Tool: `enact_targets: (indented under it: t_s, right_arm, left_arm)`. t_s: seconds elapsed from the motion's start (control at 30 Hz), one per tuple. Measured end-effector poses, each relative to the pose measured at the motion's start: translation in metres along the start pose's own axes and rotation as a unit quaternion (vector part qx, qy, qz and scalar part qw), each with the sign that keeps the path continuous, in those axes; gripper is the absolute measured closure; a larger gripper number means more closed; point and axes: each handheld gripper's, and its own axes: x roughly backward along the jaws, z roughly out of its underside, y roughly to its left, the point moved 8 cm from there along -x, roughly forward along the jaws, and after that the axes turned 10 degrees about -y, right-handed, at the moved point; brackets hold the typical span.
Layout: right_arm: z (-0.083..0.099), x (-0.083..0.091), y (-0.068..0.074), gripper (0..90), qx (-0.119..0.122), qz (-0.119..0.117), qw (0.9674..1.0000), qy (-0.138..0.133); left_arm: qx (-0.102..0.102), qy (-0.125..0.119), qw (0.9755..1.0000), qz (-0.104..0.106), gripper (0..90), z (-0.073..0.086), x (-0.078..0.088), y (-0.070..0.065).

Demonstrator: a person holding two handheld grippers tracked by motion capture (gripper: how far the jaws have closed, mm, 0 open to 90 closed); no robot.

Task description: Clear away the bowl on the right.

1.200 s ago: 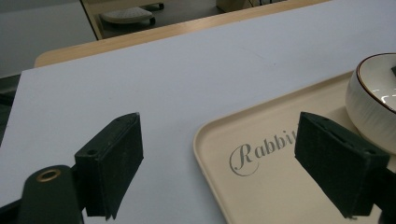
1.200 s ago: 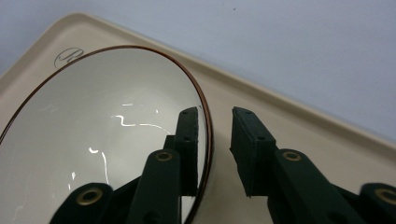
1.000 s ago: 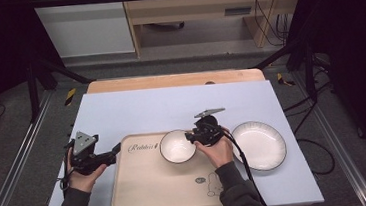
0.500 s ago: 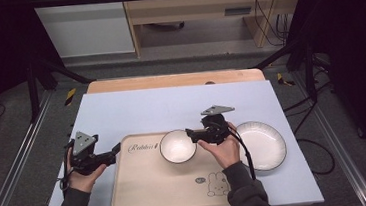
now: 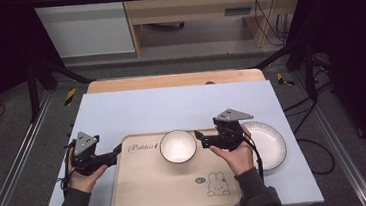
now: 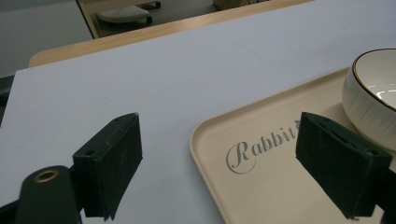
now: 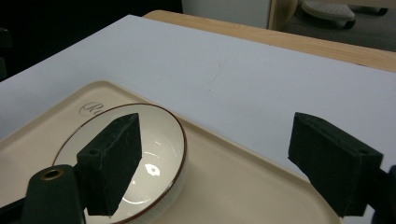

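Observation:
A white bowl [image 5: 177, 145] with a thin brown rim stands at the back middle of a cream tray [image 5: 148, 186] lettered "Rabbit". My right gripper [image 5: 199, 138] hovers just right of the bowl and points at it. Its jaws have just been opening and stand wide apart. In the right gripper view [image 7: 224, 163] the bowl [image 7: 149, 154] lies below and ahead, with no pad on it. My left gripper [image 5: 118, 150] rests open at the tray's left edge. In the left gripper view [image 6: 224, 172] the tray's corner [image 6: 261, 186] lies between the jaws, with the bowl [image 6: 369, 102] at the right.
A white plate [image 5: 270, 143] lies on the pale table [image 5: 171, 109] just right of the tray, partly behind my right hand. A rabbit drawing [image 5: 217, 184] marks the tray's front right. A wooden strip [image 5: 174, 80] runs along the table's far edge.
The right gripper has let go of the bowl's right rim, opened its jaws and drawn back to the right and a little up. The bowl stays on the tray. The left gripper has kept still.

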Motion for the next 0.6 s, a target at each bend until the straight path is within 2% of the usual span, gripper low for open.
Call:
enact_targets:
  t_s: [0.3, 0.6]
  right_arm:
    - [0.012, 0.022, -0.018, 16.3, 0.004, 0.023, 0.9996, -0.016]
    - [0.028, 0.037, -0.039, 15.9, -0.01, 0.047, 0.9984, -0.029]
  left_arm:
    - [-0.002, 0.008, 1.0, 0.004, 13.1, 0.006, -0.002, 0.0]
    - [-0.011, 0.011, 0.9998, 0.008, 12.6, 0.015, -0.004, -0.001]
